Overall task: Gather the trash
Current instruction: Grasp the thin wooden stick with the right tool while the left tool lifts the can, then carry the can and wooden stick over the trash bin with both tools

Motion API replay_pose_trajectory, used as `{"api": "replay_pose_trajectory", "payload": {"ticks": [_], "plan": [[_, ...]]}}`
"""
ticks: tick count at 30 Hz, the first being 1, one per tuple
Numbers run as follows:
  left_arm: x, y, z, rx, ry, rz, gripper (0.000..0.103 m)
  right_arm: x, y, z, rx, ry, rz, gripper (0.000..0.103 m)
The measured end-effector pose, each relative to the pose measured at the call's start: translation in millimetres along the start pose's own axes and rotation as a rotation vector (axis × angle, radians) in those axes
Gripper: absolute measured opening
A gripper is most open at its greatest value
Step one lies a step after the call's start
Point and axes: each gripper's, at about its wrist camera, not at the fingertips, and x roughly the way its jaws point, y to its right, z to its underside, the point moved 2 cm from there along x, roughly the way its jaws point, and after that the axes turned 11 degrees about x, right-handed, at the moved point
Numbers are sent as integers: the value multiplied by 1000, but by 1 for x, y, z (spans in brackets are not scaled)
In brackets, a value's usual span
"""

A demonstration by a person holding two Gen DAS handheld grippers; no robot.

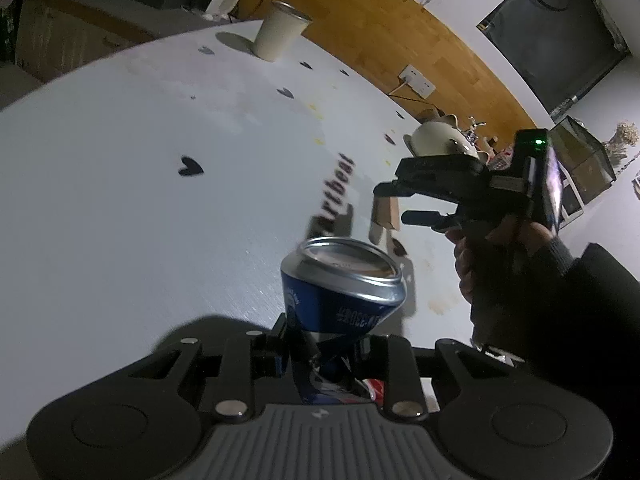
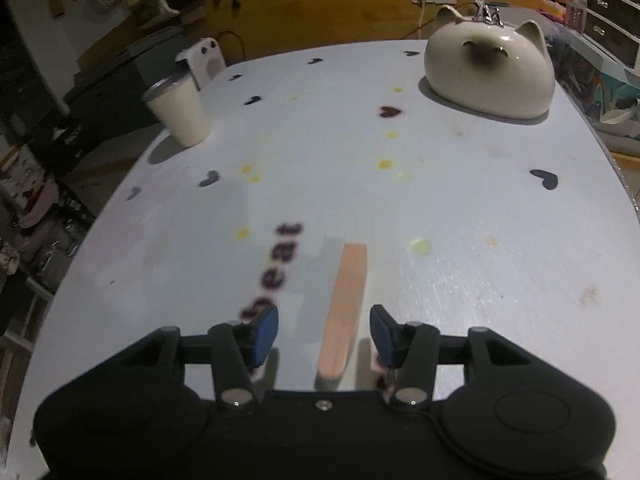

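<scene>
**Can in my left claw, cardboard strip between my right fingers**

My left claw (image 1: 320, 354) is clamped on a crushed blue can (image 1: 344, 292), pinching its crumpled lower half; the silver top stands clear above the white worktop (image 1: 120, 200). My right claw (image 2: 324, 334) is spread wide, its blue pads (image 2: 264, 332) apart on either side of a tan cardboard strip (image 2: 346, 304) that lies flat on the worktop and touches neither pad. From the left view, my right hand (image 1: 492, 264) grips its tool just above the strip. A cream cup (image 2: 180, 110) stands far left, a cat-shaped ceramic pot (image 2: 488, 76) far right.
</scene>
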Motion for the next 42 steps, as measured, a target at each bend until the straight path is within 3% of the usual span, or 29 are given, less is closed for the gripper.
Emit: {"api": "replay_pose_trajectory", "payload": {"ticks": [3, 6, 7, 14, 24, 33, 42], "plan": [[-1, -2, -3, 7, 9, -20, 29, 13, 3, -4, 19, -16, 24, 46], [-3, -2, -6, 17, 18, -36, 29, 19, 5, -3, 17, -40, 51, 17], [-4, -2, -7, 22, 20, -44, 29, 17, 6, -2, 15, -43, 47, 15], [-16, 3, -10, 40, 40, -67, 29, -12, 11, 14, -33, -46, 1, 15], [-51, 33, -6, 106, 65, -68, 29, -101, 24, 60, -78, -41, -62, 15], [-82, 70, 9, 181, 78, -56, 29, -191, 50, 105, -68, 18, -56, 15], [-99, 112, 32, 258, 73, -40, 29, -255, 80, 135, -43, 80, -54, 15]]}}
